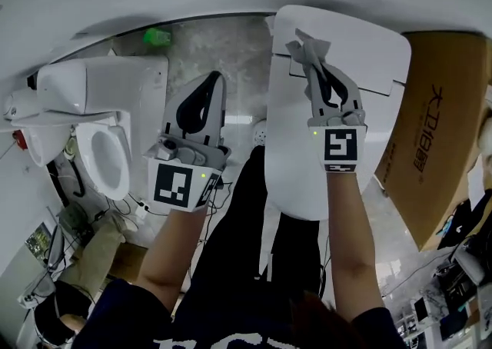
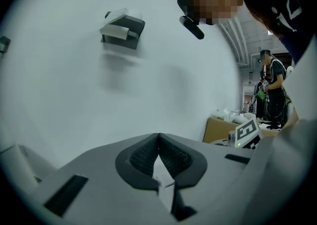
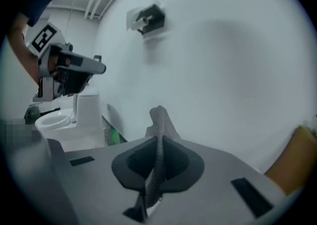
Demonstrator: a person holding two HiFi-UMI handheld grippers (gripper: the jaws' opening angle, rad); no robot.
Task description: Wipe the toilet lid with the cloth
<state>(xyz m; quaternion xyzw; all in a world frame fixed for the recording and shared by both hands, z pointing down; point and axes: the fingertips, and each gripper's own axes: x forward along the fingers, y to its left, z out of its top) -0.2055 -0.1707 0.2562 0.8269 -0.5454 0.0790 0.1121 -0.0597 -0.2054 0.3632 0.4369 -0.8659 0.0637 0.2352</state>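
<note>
Right tongs [image 1: 314,63] are clamped on the cloth [image 1: 306,44]. A short tuft stands past the tips, over the far left corner of the lid [image 1: 369,48]. I cannot tell whether it touches. Left tongs [image 1: 216,78] are closed on nothing, just off the lid's left edge.

With so little cloth showing, the hard tips may scrape the lid, or a drag may pull the cloth free. Nothing steadies the lid, so it might shift.

The open toilet [image 1: 115,90] at left shows nothing in its bowl. The box [image 1: 438,132] at right hides its contents.
</note>
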